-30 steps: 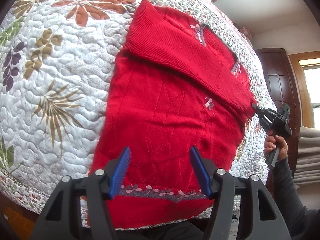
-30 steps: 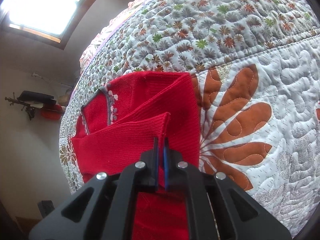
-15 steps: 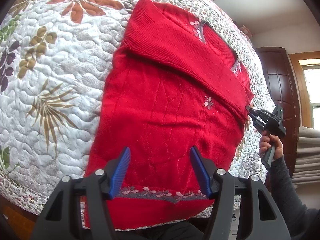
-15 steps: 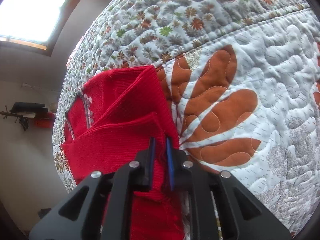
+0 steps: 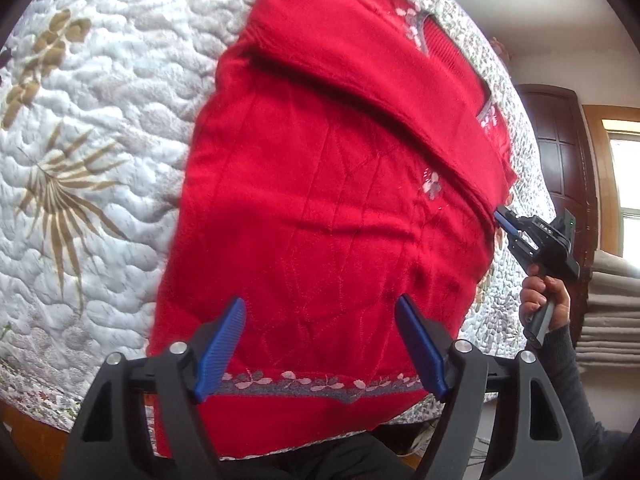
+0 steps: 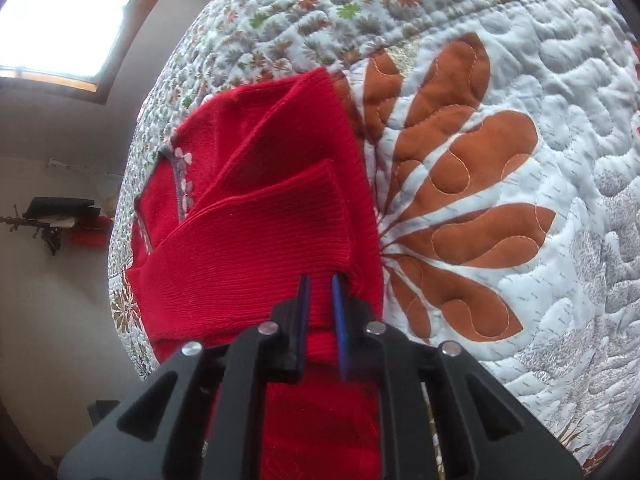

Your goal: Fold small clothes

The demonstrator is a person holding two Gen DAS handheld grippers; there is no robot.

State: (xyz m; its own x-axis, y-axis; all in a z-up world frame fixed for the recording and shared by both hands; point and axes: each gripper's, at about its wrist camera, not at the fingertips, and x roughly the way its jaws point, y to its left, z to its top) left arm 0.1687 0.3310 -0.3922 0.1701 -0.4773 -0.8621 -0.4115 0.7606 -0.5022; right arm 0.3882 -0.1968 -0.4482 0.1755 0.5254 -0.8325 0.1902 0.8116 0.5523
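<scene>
A red knit sweater [image 5: 320, 200] with a grey flowered hem lies flat on the quilted bed cover [image 5: 80, 120]. One sleeve [image 5: 360, 64] is folded across the chest below the V-neck. My left gripper [image 5: 320, 332] is open, hovering over the lower body of the sweater just above the hem, with nothing between its fingers. In the left wrist view my right gripper [image 5: 505, 219] sits at the sweater's right edge, by the cuff. In the right wrist view the right gripper [image 6: 320, 284] stands slightly open, and the sleeve cuff [image 6: 280, 216] lies flat just beyond its tips.
A person's hand [image 5: 540, 292] holds the right gripper's handle. Beyond the bed's right side are a dark wooden door [image 5: 560, 152] and stacked folded fabric [image 5: 612, 308]. Bare quilt [image 6: 520, 160] with a large orange leaf pattern stretches beside the sweater. A window [image 6: 60, 20] is on the far wall.
My right gripper's jaws have parted and let go of the sleeve cuff, which now rests on the sweater. The left gripper has moved closer over the sweater's body.
</scene>
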